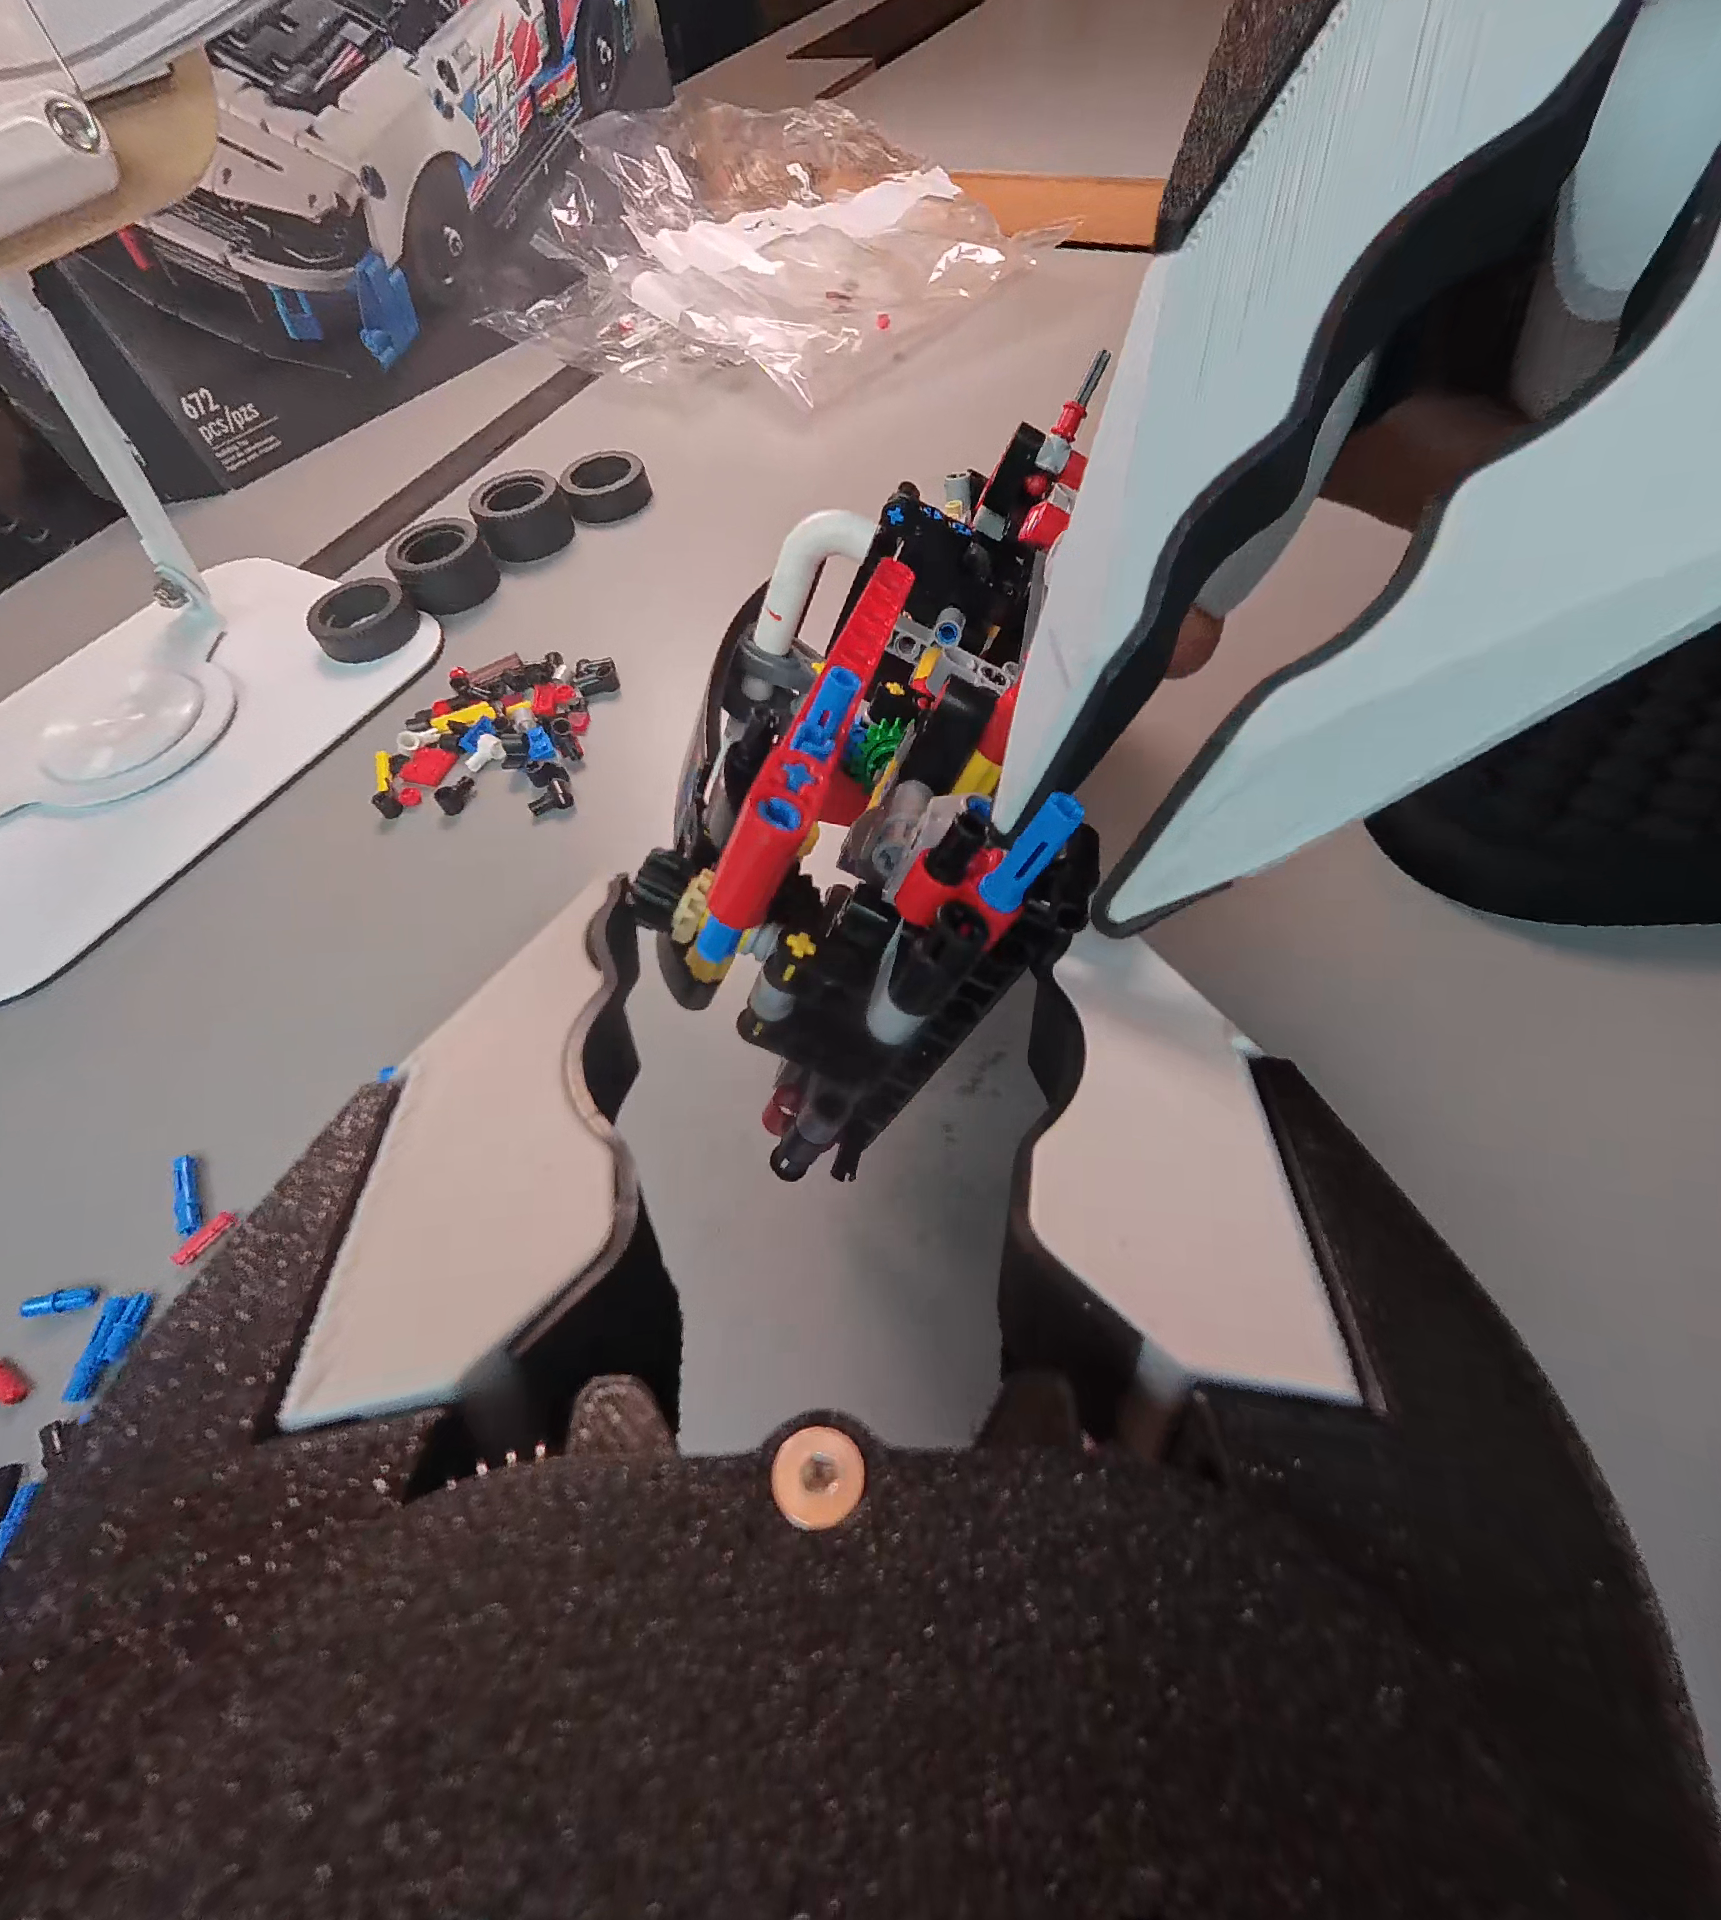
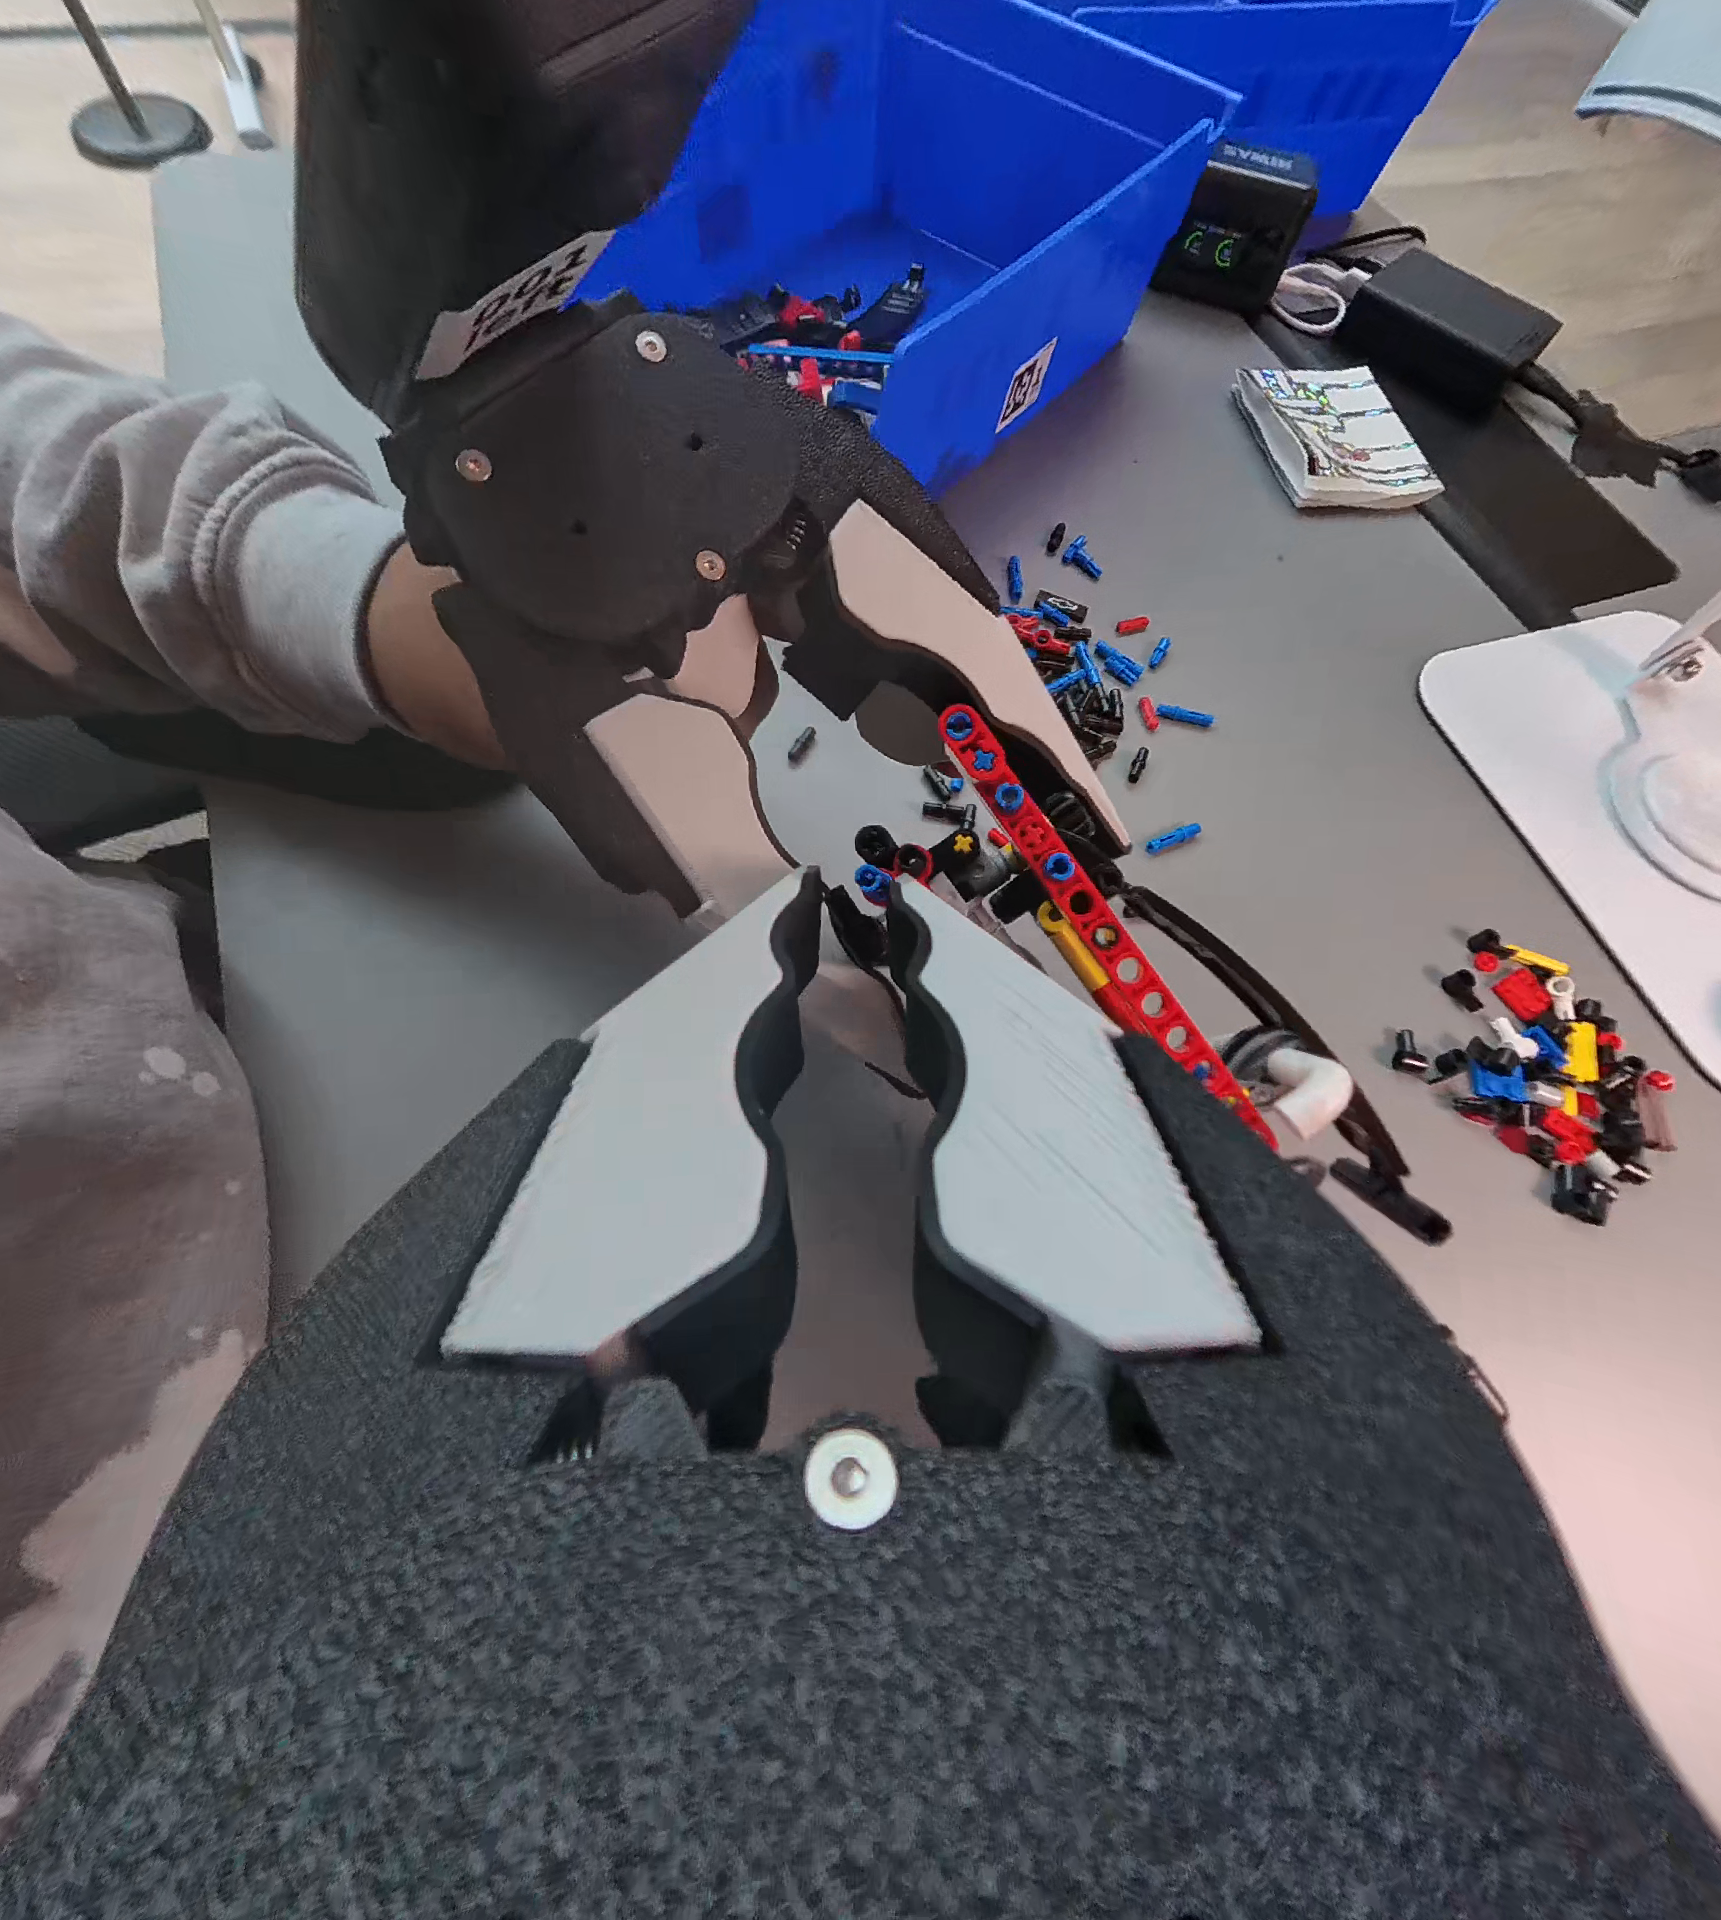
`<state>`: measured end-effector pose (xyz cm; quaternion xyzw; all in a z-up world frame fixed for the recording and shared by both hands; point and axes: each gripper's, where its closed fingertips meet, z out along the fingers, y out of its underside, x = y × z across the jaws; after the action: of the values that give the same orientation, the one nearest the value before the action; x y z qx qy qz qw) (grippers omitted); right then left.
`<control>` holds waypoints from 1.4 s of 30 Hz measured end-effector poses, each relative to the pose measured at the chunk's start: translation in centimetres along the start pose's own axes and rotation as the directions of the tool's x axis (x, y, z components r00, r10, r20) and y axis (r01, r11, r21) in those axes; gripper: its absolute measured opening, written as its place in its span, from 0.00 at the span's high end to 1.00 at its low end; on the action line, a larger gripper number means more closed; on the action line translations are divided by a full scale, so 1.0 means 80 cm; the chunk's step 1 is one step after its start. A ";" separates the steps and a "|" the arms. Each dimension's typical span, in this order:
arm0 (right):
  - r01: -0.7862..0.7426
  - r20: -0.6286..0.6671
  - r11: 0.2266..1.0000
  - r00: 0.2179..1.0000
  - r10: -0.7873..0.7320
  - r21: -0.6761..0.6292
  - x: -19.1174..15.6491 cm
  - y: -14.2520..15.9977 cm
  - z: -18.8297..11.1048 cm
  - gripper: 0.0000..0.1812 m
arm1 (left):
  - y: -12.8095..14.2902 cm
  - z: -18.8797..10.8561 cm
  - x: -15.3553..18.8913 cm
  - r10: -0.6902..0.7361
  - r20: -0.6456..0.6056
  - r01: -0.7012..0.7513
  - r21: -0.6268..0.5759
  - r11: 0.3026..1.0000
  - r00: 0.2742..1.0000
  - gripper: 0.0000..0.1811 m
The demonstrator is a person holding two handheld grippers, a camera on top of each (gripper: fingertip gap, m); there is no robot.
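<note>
In the left wrist view, the left gripper (image 1: 835, 935) had its two fingers spread wide and closed on the sides of a half-built brick model (image 1: 866, 790). The model was black, red and yellow and stood tilted between them above the grey table (image 1: 1458, 1143). The right gripper (image 1: 1053, 873) came down from the upper right of the model. Its tips were on both sides of a blue pin (image 1: 1038, 836) that stuck out of the model's near corner. Left of the model lay a small pile of mixed parts (image 1: 492, 743). Beyond that pile were four black tyres (image 1: 482, 551) in a row and the white base of a stand (image 1: 56, 831). Behind the model lay a clear plastic bag (image 1: 762, 239) and a box with a car picture (image 1: 316, 260).

In the right wrist view, the right gripper (image 2: 856, 888) had its fingers almost together, with only a narrow gap. The end of the blue pin (image 2: 871, 878) was just at the tips. I could not tell whether the pads really pressed it. The left gripper (image 2: 913, 873), held by a hand in a grey sleeve (image 2: 108, 499), clamped the model (image 2: 1095, 925) from the far side. Whether the model's low end touched the table (image 2: 1355, 675), I could not tell. Behind the model stood a blue bin (image 2: 939, 208) with parts in it, and loose pins (image 2: 1095, 665) lay between them. To the right of the model lay the mixed pile (image 2: 1542, 1070), and far behind it a small booklet (image 2: 1334, 436).
</note>
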<state>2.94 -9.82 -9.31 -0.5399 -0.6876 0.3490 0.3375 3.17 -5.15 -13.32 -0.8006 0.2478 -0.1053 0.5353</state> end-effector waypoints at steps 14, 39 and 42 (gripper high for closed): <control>0.002 0.004 1.000 1.000 -0.002 -0.010 -0.004 0.009 0.005 0.98 | 0.006 0.004 0.002 0.096 0.011 -0.096 0.032 0.995 0.995 0.53; -0.086 0.020 0.965 0.996 0.083 0.246 0.039 -0.039 -0.043 0.98 | 0.021 0.015 0.024 0.019 -0.161 -0.012 0.044 0.999 0.987 0.66; -0.091 0.045 0.960 0.996 0.082 0.266 0.037 -0.035 -0.038 0.98 | 0.021 0.014 0.026 0.022 -0.179 -0.013 0.053 0.999 0.984 0.66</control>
<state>3.50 -7.03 -5.11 -0.5130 -0.6154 0.4621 0.3804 4.94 -5.82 -15.48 -0.7715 0.2994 -0.1787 0.5322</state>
